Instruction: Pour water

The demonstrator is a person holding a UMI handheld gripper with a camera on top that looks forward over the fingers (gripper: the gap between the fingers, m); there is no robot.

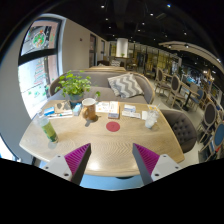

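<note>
While my gripper (111, 160) is held back from the near edge of the wooden table (100, 150), its two fingers stand wide apart with nothing between them and nothing touching either pink pad; I judge this as a standoff pose that lets me survey the whole tabletop before committing to the pour. Toward the left end of the table sits a green cup (49, 131), near the front-left corner, and I take it as a likely vessel for the water, though I cannot tell whether it holds any. Near the middle stands a pale mug (89, 107), with a red coaster (113, 126) just beside it toward the near edge. A potted plant (74, 86) occupies the back-left part, clear of the working area. At the right end lies a small white object (150, 118) that I cannot identify. Beyond the far edge is a sofa with a patterned cushion (125, 85).
</note>
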